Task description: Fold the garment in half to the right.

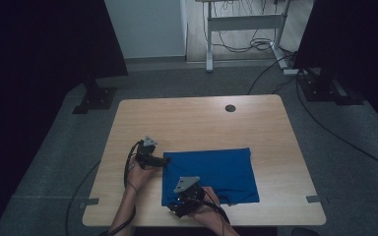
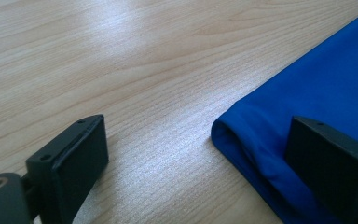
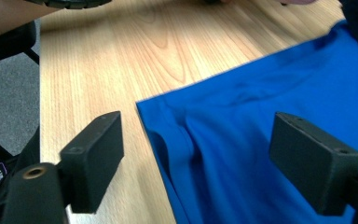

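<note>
Table (image 1: 197, 123): light wood top with rounded corners and a round cable hole (image 1: 230, 108) near the far edge; it bears everything listed below.

Blue cloth (image 1: 211, 174): folded to a rough rectangle and lying flat on the near half of the table, right of centre, its near edge close to the table's front edge. A rounded fold forms its far left corner; shallow creases run in from its near left corner.

Right gripper (image 1: 175, 205): held at the cloth's near left corner. Its jaws stand apart, one over bare wood, the other above the blue cloth, with the corner between them and neither pad pressing on it.

Left gripper (image 1: 165, 161): held at the cloth's far left corner. Its jaws gape wide, one over bare wood, the other resting against the cloth just behind the rounded fold; nothing is clamped.
</note>
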`<state>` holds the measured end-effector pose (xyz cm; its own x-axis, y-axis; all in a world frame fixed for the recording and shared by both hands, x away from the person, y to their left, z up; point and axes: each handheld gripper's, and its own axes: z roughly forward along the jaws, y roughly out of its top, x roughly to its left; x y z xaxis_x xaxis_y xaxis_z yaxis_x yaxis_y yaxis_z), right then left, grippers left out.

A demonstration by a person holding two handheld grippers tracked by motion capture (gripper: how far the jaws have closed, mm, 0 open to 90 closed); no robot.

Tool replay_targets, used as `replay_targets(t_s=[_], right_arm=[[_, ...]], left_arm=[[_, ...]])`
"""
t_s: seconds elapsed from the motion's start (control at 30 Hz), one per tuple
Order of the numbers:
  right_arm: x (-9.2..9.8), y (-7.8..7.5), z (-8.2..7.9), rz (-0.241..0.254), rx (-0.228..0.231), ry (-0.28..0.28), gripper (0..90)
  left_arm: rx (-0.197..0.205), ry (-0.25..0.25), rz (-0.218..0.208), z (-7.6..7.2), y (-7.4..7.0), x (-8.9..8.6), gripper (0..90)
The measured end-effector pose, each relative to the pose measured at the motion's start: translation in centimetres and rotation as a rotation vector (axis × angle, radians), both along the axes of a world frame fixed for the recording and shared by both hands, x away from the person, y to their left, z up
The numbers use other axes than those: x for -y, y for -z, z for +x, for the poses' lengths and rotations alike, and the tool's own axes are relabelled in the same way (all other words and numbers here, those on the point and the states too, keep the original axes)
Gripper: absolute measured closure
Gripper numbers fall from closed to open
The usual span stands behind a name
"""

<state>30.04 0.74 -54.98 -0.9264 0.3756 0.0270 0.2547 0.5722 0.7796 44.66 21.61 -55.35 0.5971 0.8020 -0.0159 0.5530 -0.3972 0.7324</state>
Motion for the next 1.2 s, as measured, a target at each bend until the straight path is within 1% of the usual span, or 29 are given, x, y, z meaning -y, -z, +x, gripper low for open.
replay_targets(t_s=[0.1, 0.3, 0.37, 0.43, 0.5, 0.57, 0.6, 0.7, 0.73, 0.77, 0.8, 0.9, 0.93, 0.97, 1.03, 1.07, 1.13, 1.2], right_arm=[[-0.6, 0.0, -0.2, 0.008, 0.011, -0.009, 22.4], [-1.6, 0.2, -0.4, 0.015, 0.012, -0.034, 25.7], [-1.8, 0.4, -0.3, 0.004, 0.006, -0.037, 26.4], [-2.0, 0.7, -0.1, -0.019, -0.002, -0.033, 26.8], [-2.1, 0.9, -0.1, -0.024, 0.012, -0.026, 28.7], [-2.2, 0.8, -0.1, -0.046, 0.038, -0.021, 33.5], [-2.2, 0.8, -0.2, -0.049, 0.041, -0.015, 35.8], [-2.1, 0.6, 0.0, -0.049, 0.041, 0.016, 50.1], [-2.1, 0.6, 0.1, -0.054, 0.042, 0.025, 55.8], [-2.0, 0.5, 0.2, -0.058, 0.045, 0.029, 61.1], [-2.0, 0.4, 0.3, -0.062, 0.047, 0.034, 66.3], [-1.8, 0.4, 0.6, -0.071, 0.058, 0.053, 78.6], [-1.8, 0.4, 0.7, -0.072, 0.062, 0.058, 80.9], [-1.8, 0.4, 0.7, -0.066, 0.055, 0.064, 81.6], [-1.7, 0.4, 0.8, -0.065, 0.050, 0.065, 82.0], [-1.7, 0.4, 0.9, -0.052, 0.031, 0.076, 82.3], [-1.5, 0.4, 1.1, -0.034, 0.002, 0.084, 82.9], [-1.3, 0.5, 1.2, -0.021, -0.015, 0.086, 83.2]], left_arm=[[-0.002, 0.001, 0.001, 0.0, 0.0, 0.0, 4.5], [-0.002, -0.003, 0.001, 0.0, 0.0, 0.1, 4.2], [-0.002, -0.003, 0.000, 0.0, 0.0, 0.1, 4.2], [-0.002, -0.003, 0.001, 0.0, 0.0, 0.1, 4.3], [-0.001, -0.003, 0.000, 0.0, 0.0, 0.1, 4.4], [0.001, 0.002, -0.002, -0.1, 0.0, 0.1, 5.1], [0.006, 0.012, -0.005, -0.1, 0.0, 0.1, 6.9], [0.020, 0.045, -0.017, -0.4, -0.1, 0.1, 15.1], [0.025, 0.063, -0.024, -0.5, -0.1, 0.1, 20.0], [0.029, 0.085, -0.033, -0.7, -0.1, 0.1, 26.5], [0.032, 0.105, -0.042, -0.9, -0.2, 0.2, 35.6], [0.025, 0.137, -0.067, -1.2, -0.2, 0.5, 55.7], [0.020, 0.144, -0.076, -1.3, -0.2, 0.6, 60.6], [0.013, 0.154, -0.085, -1.3, -0.2, 0.6, 66.9], [0.014, 0.161, -0.086, -1.4, -0.2, 0.7, 75.1], [0.028, 0.184, -0.073, -1.6, -0.2, 0.9, 78.6], [0.044, 0.193, -0.040, -1.8, -0.3, 1.3, 82.9], [0.053, 0.191, -0.009, -2.0, -0.5, 1.6, 84.2]])
